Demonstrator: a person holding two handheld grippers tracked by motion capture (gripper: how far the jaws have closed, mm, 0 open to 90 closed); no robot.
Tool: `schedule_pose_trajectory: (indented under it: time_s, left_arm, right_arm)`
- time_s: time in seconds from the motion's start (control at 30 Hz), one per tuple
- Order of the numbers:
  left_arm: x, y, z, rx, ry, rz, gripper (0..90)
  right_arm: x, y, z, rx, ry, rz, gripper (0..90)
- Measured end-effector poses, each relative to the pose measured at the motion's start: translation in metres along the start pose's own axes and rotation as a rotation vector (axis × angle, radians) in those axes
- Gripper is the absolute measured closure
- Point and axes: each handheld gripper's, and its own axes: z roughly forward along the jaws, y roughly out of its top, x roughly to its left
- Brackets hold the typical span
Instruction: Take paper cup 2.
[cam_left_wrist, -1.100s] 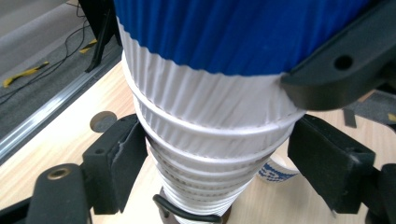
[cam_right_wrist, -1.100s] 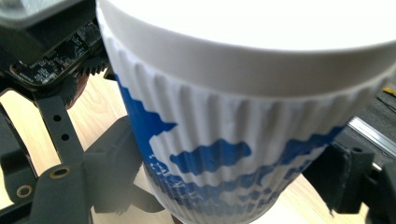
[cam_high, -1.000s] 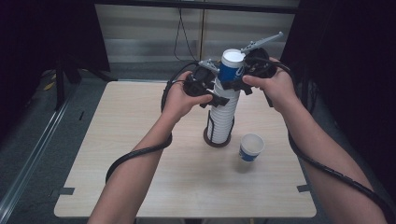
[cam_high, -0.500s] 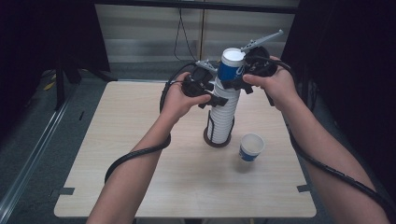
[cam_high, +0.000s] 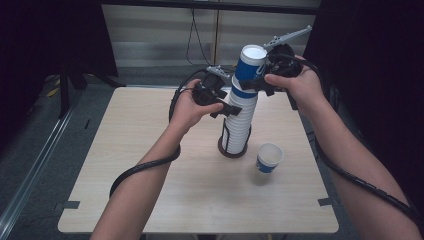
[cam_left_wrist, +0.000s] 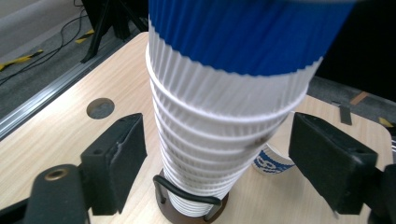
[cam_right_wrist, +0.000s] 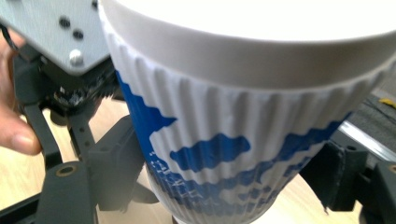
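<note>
Item: top blue-and-white ribbed paper cup (cam_high: 248, 69), atop the tall white nested cup stack (cam_high: 238, 120) in its dark ring holder (cam_high: 233, 150) on the desk (cam_high: 150, 150).
Right gripper (cam_high: 260, 82): fingers pinching the top cup. Pull it straight upward.
Left gripper (cam_high: 225, 107): fingers just opened, spread beside the stack; close them first to brace it.

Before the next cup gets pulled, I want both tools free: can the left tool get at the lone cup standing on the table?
Probably not directly: the cup stack stands between the left tool and the lone cup; its jaws straddle that stack.
</note>
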Motion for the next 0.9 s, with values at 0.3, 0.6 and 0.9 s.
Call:
schedule_pose_trajectory:
  time_s: [0.3,0.6,0.9]
  left_arm:
    - [-0.002,-0.004,-0.003,0.004,0.005,-0.006,16.1]
    - [-0.003,-0.011,-0.003,0.027,0.008,-0.011,15.9]
    - [-0.003,-0.018,-0.002,0.049,0.002,-0.005,16.0]
  right_arm:
    - [0.0,0.005,-0.009,-0.009,0.003,-0.006,21.5]
    - [0.0,0.008,-0.019,-0.019,-0.005,-0.013,21.4]
    - [0.0,0.009,-0.026,-0.032,-0.006,-0.01,21.1]
